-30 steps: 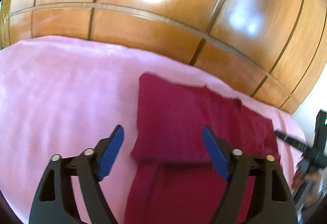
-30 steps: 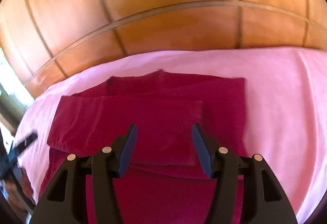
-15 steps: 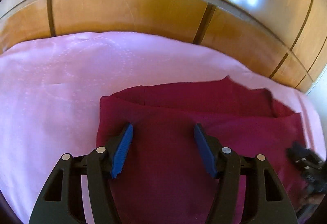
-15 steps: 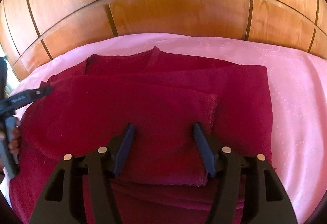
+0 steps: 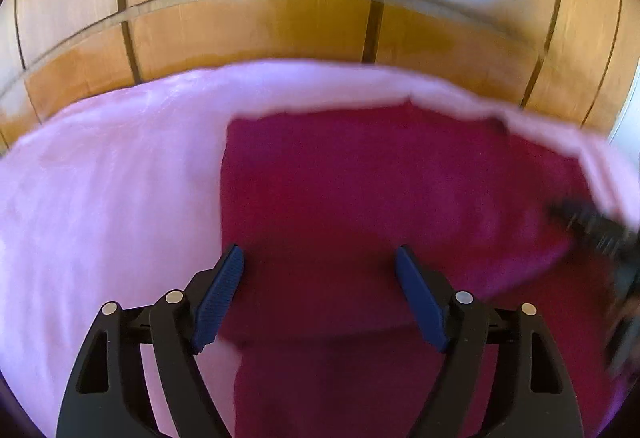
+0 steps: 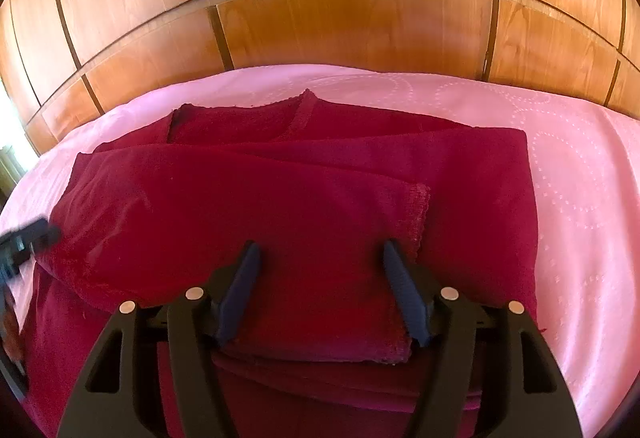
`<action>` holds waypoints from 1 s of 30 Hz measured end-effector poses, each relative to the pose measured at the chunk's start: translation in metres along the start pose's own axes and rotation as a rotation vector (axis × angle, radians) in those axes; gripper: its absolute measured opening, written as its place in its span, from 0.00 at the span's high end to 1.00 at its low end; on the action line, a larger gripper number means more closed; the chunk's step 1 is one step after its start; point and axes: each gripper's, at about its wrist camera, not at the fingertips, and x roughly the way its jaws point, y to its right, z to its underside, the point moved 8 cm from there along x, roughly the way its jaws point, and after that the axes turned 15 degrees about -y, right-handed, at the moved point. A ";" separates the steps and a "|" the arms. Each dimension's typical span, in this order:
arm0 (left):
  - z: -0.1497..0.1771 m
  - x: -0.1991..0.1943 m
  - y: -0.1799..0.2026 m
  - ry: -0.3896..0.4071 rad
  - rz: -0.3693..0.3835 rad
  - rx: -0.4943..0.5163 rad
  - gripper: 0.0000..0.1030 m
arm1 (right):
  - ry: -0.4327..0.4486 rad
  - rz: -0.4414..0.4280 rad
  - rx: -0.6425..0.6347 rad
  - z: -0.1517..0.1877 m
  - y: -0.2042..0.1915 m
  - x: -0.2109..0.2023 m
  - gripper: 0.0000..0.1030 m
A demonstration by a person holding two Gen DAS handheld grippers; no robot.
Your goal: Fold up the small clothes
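Both our grippers have just spread their jaws wider, nothing pinched: the left gripper (image 5: 318, 264) and right gripper (image 6: 318, 258) hover over the folded flap of the red garment (image 6: 304, 206). We judge that fold laid. It's soft knit with stitched hems on a smooth pink bedspread (image 6: 580, 166).

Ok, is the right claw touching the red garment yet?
Cannot tell. In the right wrist view the right claw stands open over the red garment, but nothing there shows contact or a gap plainly.
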 end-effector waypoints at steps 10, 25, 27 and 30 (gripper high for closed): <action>0.009 0.008 -0.016 -0.045 0.002 -0.141 0.07 | -0.003 0.002 -0.007 0.001 -0.003 -0.001 0.34; 0.048 -0.052 -0.004 0.060 0.034 -0.125 0.07 | -0.006 0.016 -0.027 0.002 -0.007 -0.001 0.28; 0.052 -0.054 -0.003 0.061 0.034 -0.118 0.07 | -0.007 0.020 -0.030 0.002 -0.008 -0.001 0.27; 0.060 -0.057 -0.004 0.055 0.039 -0.124 0.07 | -0.008 0.025 -0.033 0.002 -0.008 -0.001 0.26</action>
